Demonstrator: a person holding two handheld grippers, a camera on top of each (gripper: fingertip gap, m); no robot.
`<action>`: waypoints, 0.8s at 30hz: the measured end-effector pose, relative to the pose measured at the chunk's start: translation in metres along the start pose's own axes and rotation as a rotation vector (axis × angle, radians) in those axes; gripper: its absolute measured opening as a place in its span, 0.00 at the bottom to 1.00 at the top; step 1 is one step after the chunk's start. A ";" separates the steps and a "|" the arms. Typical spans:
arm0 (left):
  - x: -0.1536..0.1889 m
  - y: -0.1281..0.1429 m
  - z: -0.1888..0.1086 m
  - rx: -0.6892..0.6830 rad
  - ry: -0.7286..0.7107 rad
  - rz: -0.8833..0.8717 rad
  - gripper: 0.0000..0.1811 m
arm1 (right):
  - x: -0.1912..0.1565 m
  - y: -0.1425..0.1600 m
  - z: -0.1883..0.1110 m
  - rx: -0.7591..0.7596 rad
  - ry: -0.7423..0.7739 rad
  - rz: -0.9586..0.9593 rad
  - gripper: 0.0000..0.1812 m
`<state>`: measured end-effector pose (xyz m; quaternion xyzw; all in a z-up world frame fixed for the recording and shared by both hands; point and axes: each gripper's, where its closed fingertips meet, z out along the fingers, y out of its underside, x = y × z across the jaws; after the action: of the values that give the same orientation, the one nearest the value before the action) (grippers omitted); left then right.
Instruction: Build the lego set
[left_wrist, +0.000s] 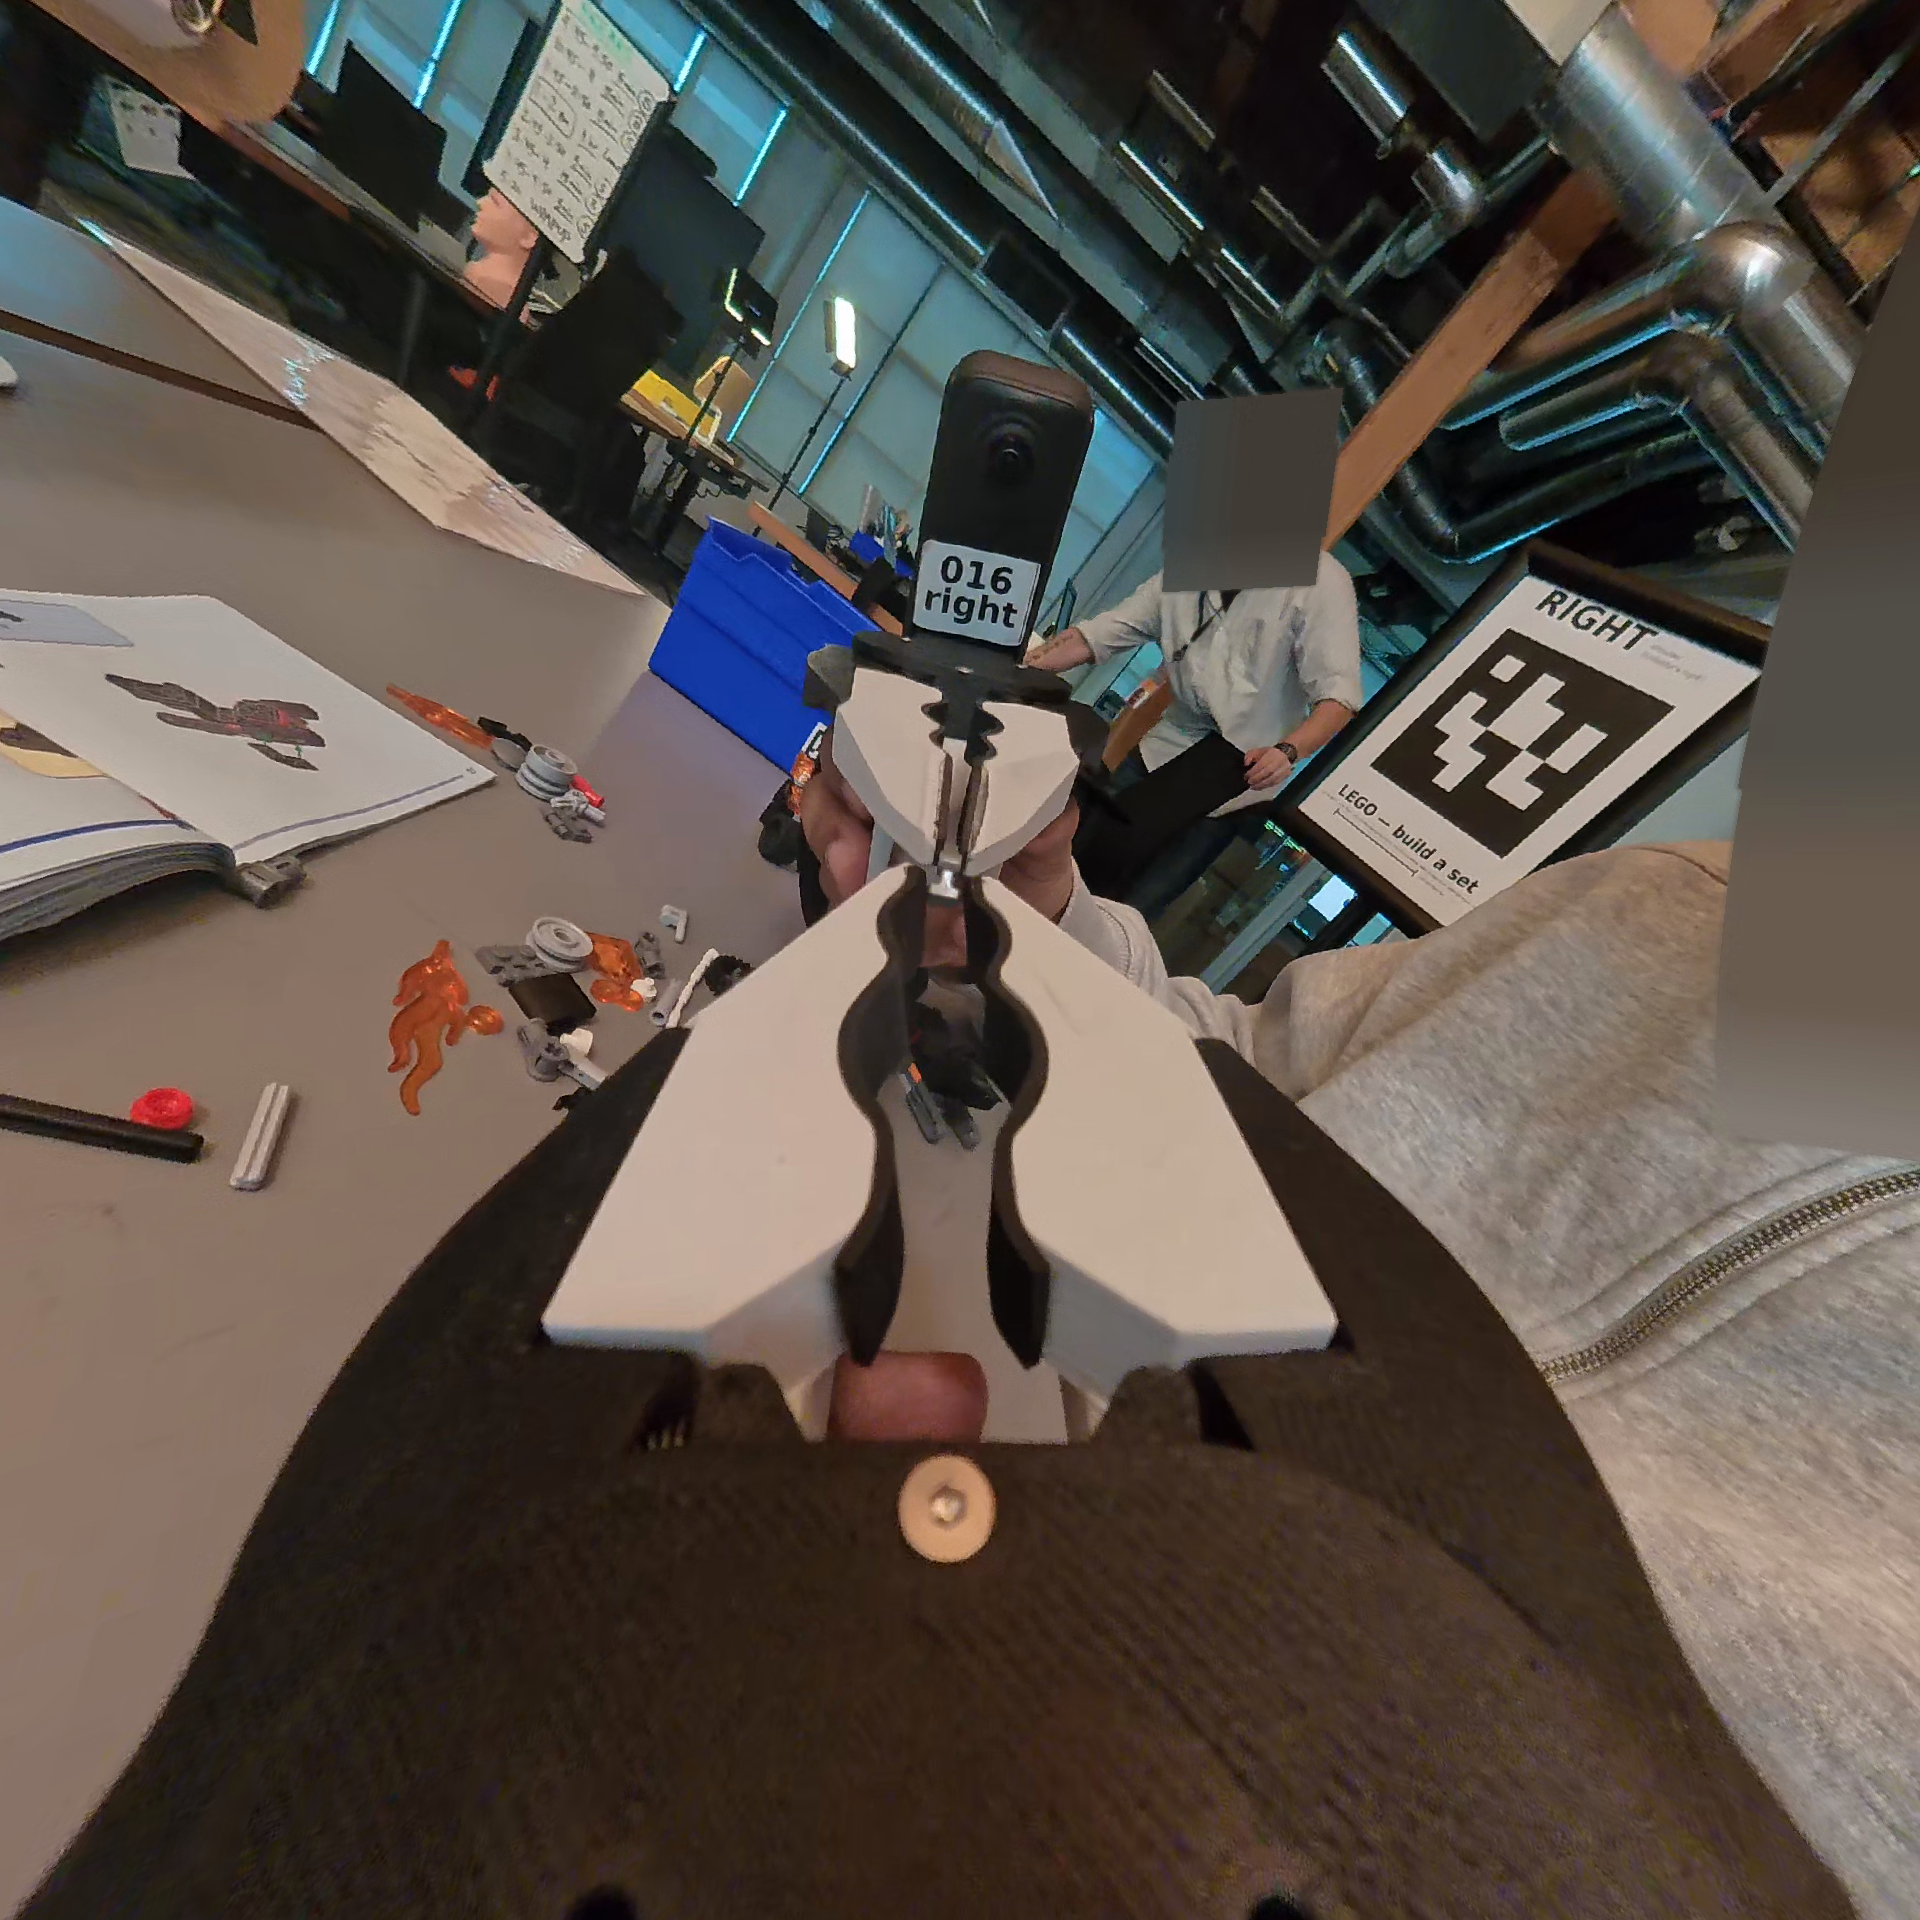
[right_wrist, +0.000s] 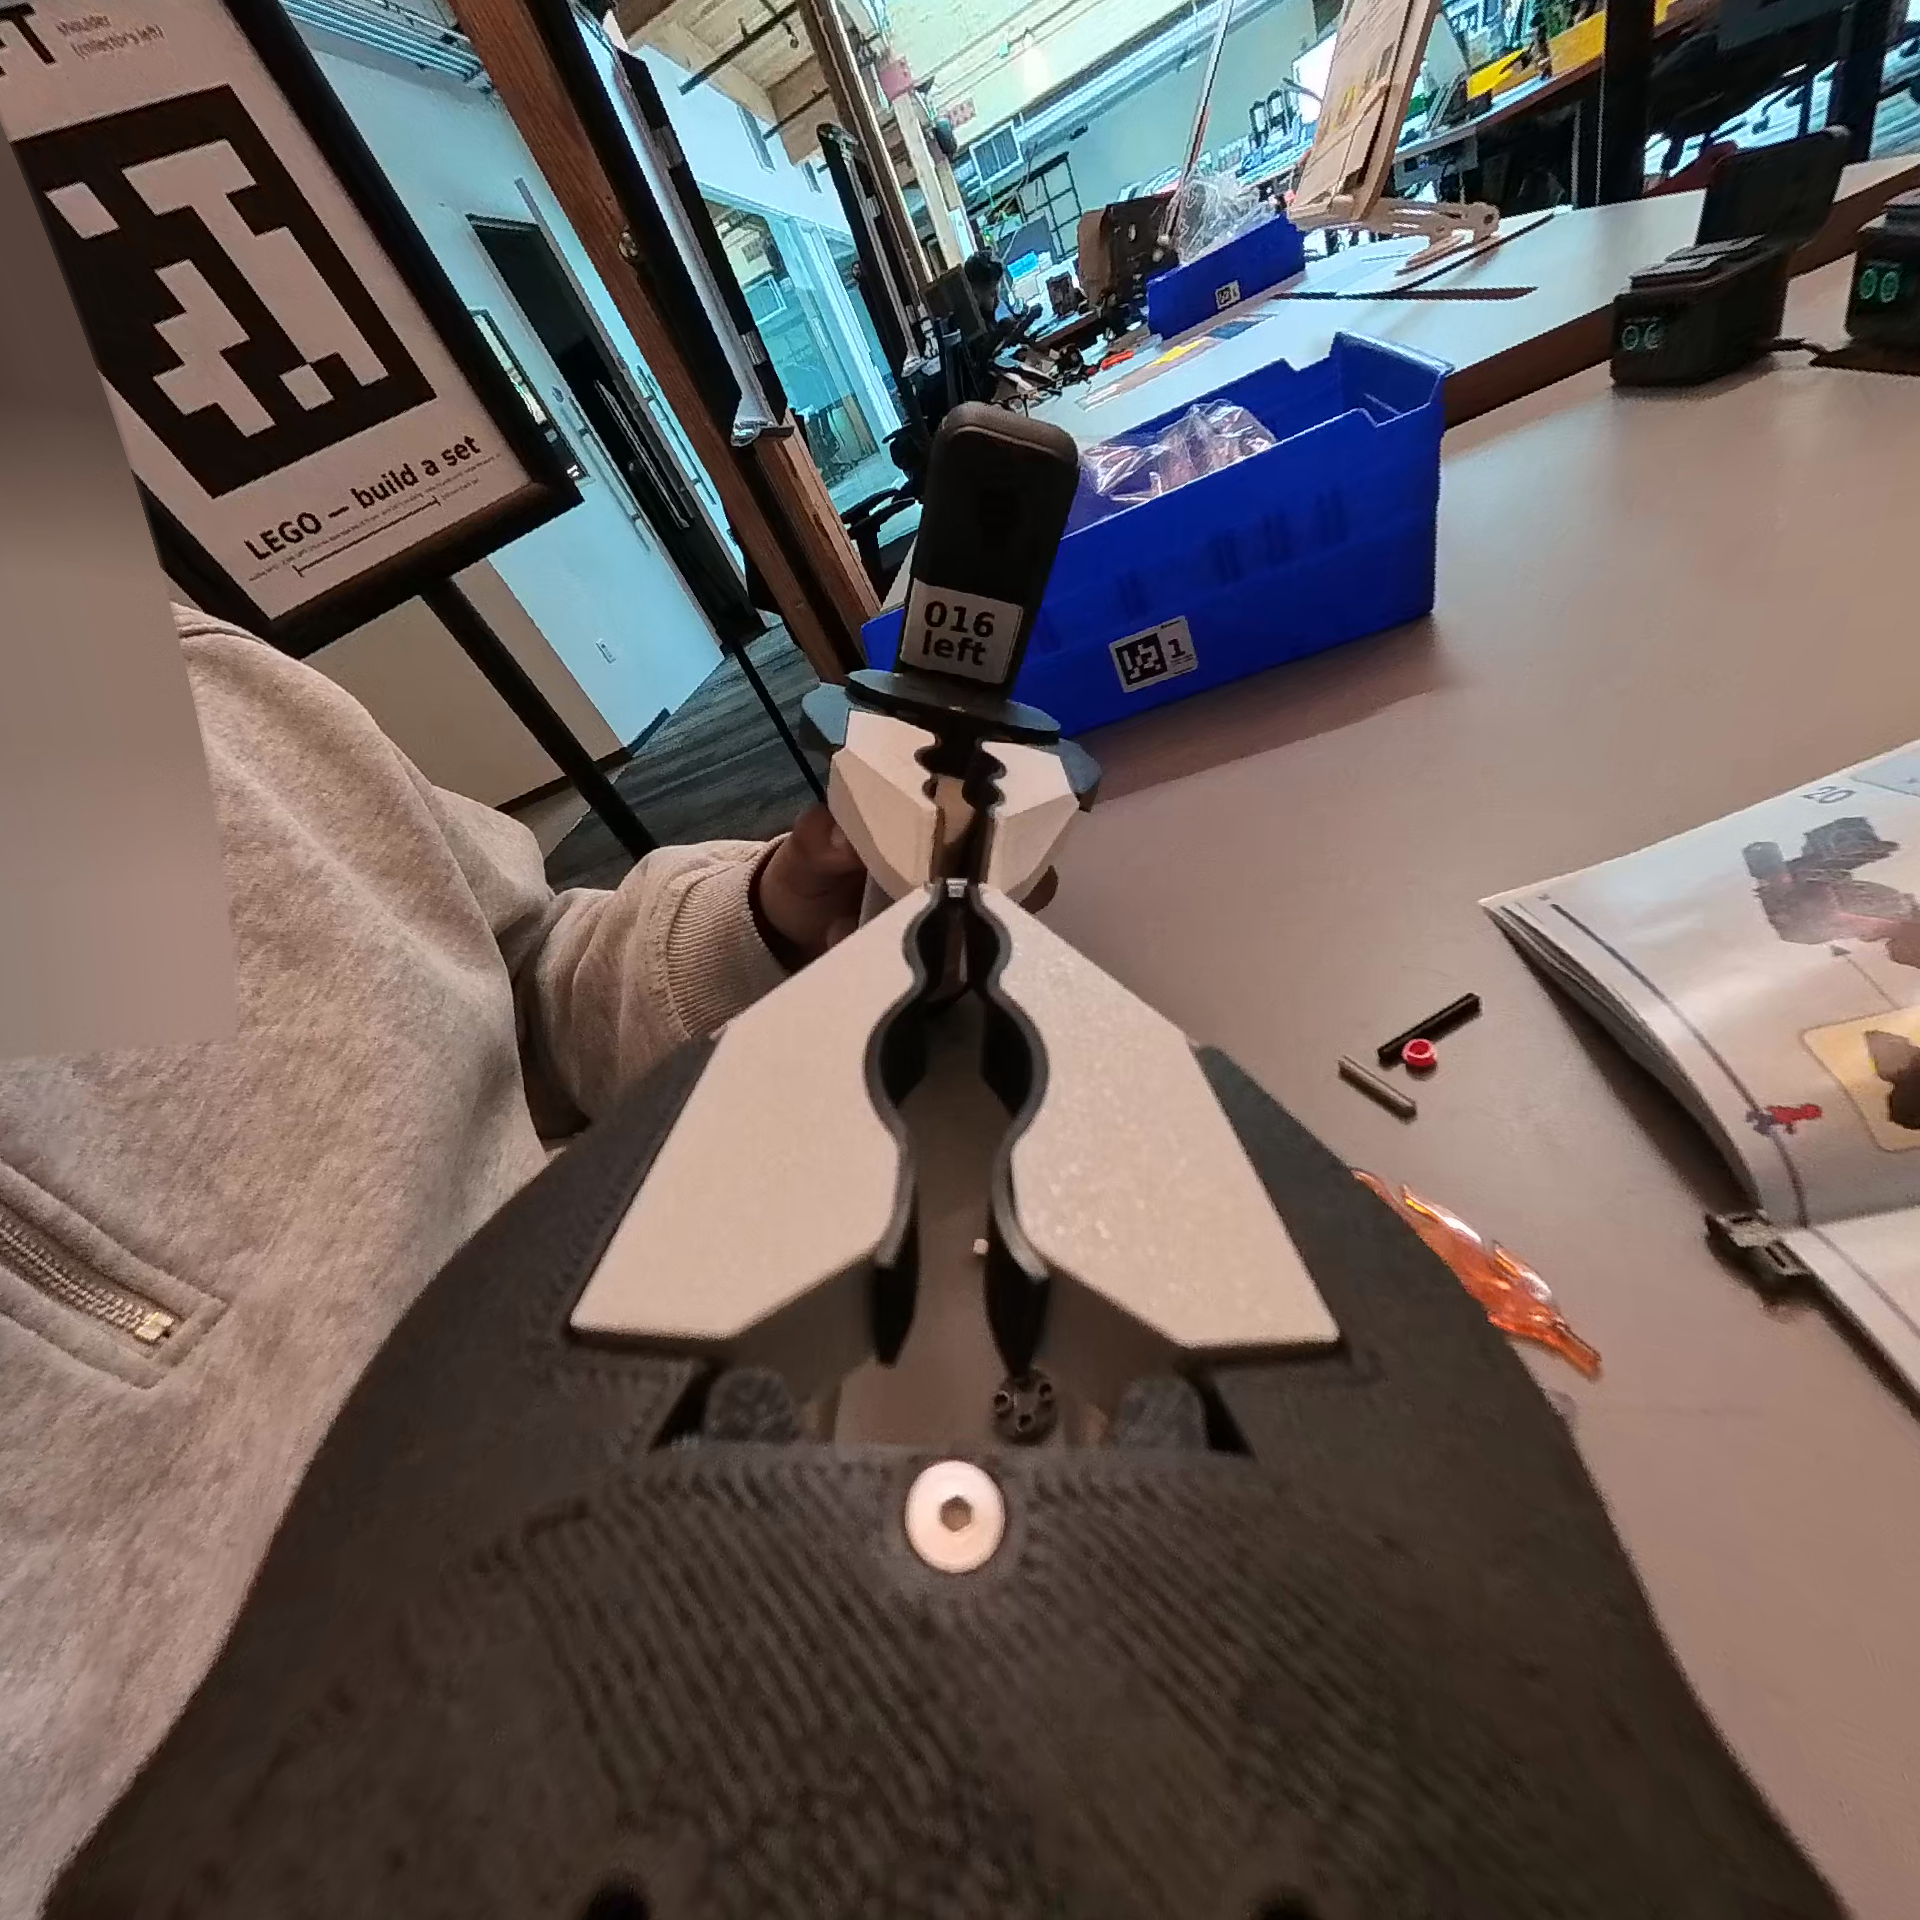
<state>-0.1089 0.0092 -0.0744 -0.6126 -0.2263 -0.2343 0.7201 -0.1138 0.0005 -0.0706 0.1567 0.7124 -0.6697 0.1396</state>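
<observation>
The grey counter (left_wrist: 312, 1351) carried everything I worked with, and I held both tools above its near edge, tip to tip. An open instruction booklet (left_wrist: 208, 727) lay flat on the far side of the counter, with a blue bin (right_wrist: 1299, 561) beyond it near the counter's edge. A framed sign on a stand (left_wrist: 1507, 748) stood off the counter, behind my grey sleeve (left_wrist: 1558, 1143).

My left tool (left_wrist: 940, 883) pointed straight at my right tool (right_wrist: 954, 888); their tips met head-on around one small light-grey piece (left_wrist: 943, 881). Both sets of jaws were pressed nearly together at the tips. I took the piece to be pinched between them, though I could not tell which tool bore it.

Loose parts lay scattered on the counter beside the booklet. An orange flame piece (left_wrist: 431, 1013) sat nearest the left tool, with grey round wheels (left_wrist: 556, 935) and small grey connectors just beside it. A black rod (left_wrist: 99, 1127) lay farther out, a red round stud (left_wrist: 163, 1107) touching it, and a short grey bar (left_wrist: 260, 1135) just beside these. A dark partly built model (left_wrist: 951, 1060) showed through the gap between the left tool's jaws.
</observation>
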 end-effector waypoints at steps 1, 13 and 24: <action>0.000 0.000 0.000 -0.001 0.000 0.002 0.03 | 0.000 0.000 0.000 -0.003 0.000 -0.002 0.00; -0.008 0.009 -0.008 -0.090 -0.042 0.029 0.02 | 0.000 0.015 0.003 -0.107 0.015 -0.031 0.00; -0.011 0.043 -0.015 -0.383 -0.126 0.189 0.04 | 0.002 0.048 0.012 -0.309 0.067 -0.155 0.01</action>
<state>-0.0904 0.0012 -0.1167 -0.7702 -0.1639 -0.1659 0.5936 -0.0965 -0.0083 -0.1162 0.1001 0.8210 -0.5554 0.0863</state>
